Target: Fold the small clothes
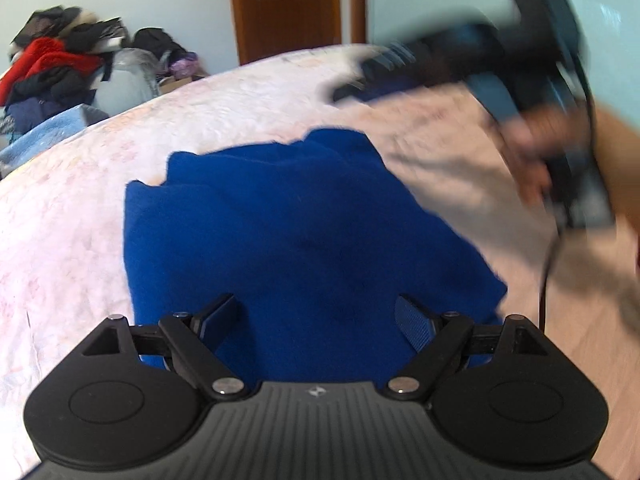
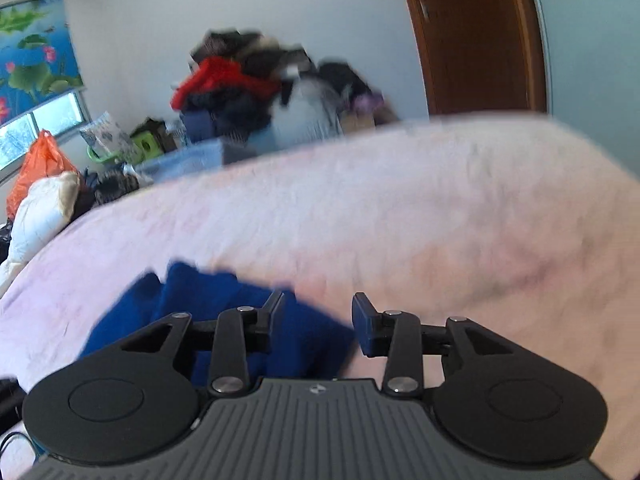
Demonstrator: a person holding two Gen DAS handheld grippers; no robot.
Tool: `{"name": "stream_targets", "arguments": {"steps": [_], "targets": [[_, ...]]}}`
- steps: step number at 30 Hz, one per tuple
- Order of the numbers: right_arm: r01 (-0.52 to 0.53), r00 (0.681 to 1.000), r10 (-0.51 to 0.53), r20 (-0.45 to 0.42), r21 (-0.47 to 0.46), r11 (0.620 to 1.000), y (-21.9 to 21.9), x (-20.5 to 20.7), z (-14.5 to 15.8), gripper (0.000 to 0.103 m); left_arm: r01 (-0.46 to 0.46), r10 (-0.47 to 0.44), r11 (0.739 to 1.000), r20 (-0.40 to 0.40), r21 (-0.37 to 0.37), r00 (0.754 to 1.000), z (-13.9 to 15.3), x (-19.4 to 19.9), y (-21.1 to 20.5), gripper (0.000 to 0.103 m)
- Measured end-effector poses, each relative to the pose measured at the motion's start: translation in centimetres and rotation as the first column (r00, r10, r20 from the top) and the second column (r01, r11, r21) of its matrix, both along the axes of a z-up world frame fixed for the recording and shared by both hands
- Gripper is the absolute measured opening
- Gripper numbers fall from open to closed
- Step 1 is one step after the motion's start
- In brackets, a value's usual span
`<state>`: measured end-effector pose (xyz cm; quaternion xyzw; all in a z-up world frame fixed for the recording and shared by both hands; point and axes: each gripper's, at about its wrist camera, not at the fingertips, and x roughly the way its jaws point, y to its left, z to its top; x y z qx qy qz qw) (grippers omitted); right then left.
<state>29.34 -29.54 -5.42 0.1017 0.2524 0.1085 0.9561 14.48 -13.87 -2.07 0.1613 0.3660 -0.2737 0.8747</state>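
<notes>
On pale bedspread (image 1: 72, 208), blue garment (image 1: 288, 232) folded, rumpled

1. This is looking like a bedroom in a home: a bed (image 2: 400, 208) with a pale pink patterned cover is filling most of both views.
2. A brown wooden door (image 1: 286, 8) is standing shut in the plain pale wall behind the bed.
3. A heap of clothes (image 2: 240, 84), red and dark garments among them, is piling up against the wall.
4. A lotus-print roller blind (image 2: 32, 48) is hanging over a window, with an orange plastic bag (image 2: 40, 164) sitting below it.
</notes>
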Motion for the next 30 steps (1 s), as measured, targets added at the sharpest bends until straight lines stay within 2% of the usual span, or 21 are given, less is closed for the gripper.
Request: {"name": "stream_targets", "arguments": {"steps": [2,3,6,9,10,11,12,13,15,17,20,21,23,25,26,30], "targets": [[-0.120,0.991,0.120,-0.056,-0.009,0.993,1.3,2.4,0.5,0.049,0.010,-0.011,1.000,0.023,0.028,1.000,-0.4,-0.6,-0.3,0.086],[-0.156,0.985,0.154,-0.072,-0.025,0.987,2.1,3.6,0.4,0.050,0.014,-0.015,0.999,0.033,0.036,0.999,-0.5,-0.8,-0.4,0.087],[-0.216,0.970,0.202,-0.135,-0.105,0.971,4.4,6.6,-0.7,0.052,0.015,-0.015,1.000,0.029,0.026,0.999,-0.9,-1.0,-0.4,0.090],[-0.268,0.950,0.244,-0.195,-0.111,0.957,5.3,8.3,-2.2,0.052,0.014,-0.014,1.000,0.027,0.017,1.000,-1.0,-1.1,-0.2,0.091],[-0.286,0.945,0.261,-0.198,-0.110,0.952,5.5,8.4,-2.4,0.040,0.012,-0.012,1.000,0.027,0.011,1.000,-1.1,-1.1,-0.2,0.091],[-0.292,0.946,0.268,-0.183,-0.115,0.950,5.5,8.1,-2.4,0.024,0.009,-0.009,1.000,0.026,0.003,1.000,-1.1,-1.1,-0.1,0.092],[-0.289,0.949,0.268,-0.166,-0.120,0.950,5.4,7.8,-2.3,0.013,0.006,-0.006,1.000,0.025,-0.004,1.000,-1.2,-1.1,0.0,0.092],[-0.283,0.952,0.265,-0.151,-0.117,0.952,5.2,7.5,-2.1,0.008,0.003,-0.003,1.000,0.023,-0.008,1.000,-1.2,-1.1,0.0,0.092],[-0.249,0.965,0.234,-0.121,-0.134,0.959,5.1,7.0,-1.7,0.007,-0.002,0.003,1.000,0.021,-0.014,1.000,-1.4,-1.0,0.0,0.093],[-0.199,0.978,0.183,-0.100,-0.189,0.961,5.1,7.1,-1.5,0.007,-0.007,0.007,1.000,0.021,-0.014,1.000,-1.4,-1.1,0.0,0.094],[-0.197,0.974,0.167,-0.151,-0.208,0.958,5.5,8.0,-2.3,0.008,-0.015,0.016,1.000,0.013,-0.024,1.000,-1.1,-1.3,0.1,0.094],[-0.196,0.972,0.158,-0.175,-0.228,0.954,5.9,8.2,-2.7,0.009,-0.023,0.024,0.999,0.010,-0.032,1.000,-0.9,-1.2,0.2,0.094],[-0.149,0.984,0.118,-0.132,-0.261,0.954,6.0,7.2,-2.5,0.034,-0.047,0.047,0.997,0.000,-0.060,0.999,-0.4,-1.1,0.8,0.094],[-0.097,0.995,0.084,-0.061,-0.235,0.967,5.1,5.0,-1.1,0.053,-0.073,0.072,0.993,-0.019,-0.088,0.997,0.0,-0.8,1.7,0.094],[-0.089,0.996,0.082,-0.041,-0.207,0.974,4.5,3.8,-0.4,0.060,-0.090,0.088,0.991,-0.025,-0.099,0.996,0.1,-0.7,2.0,0.094],[-0.154,0.988,0.152,-0.031,-0.134,0.979,3.2,-1.7,1.5,0.065,-0.130,0.127,0.984,-0.034,-0.124,0.991,0.6,-0.7,3.4,0.094]]}}
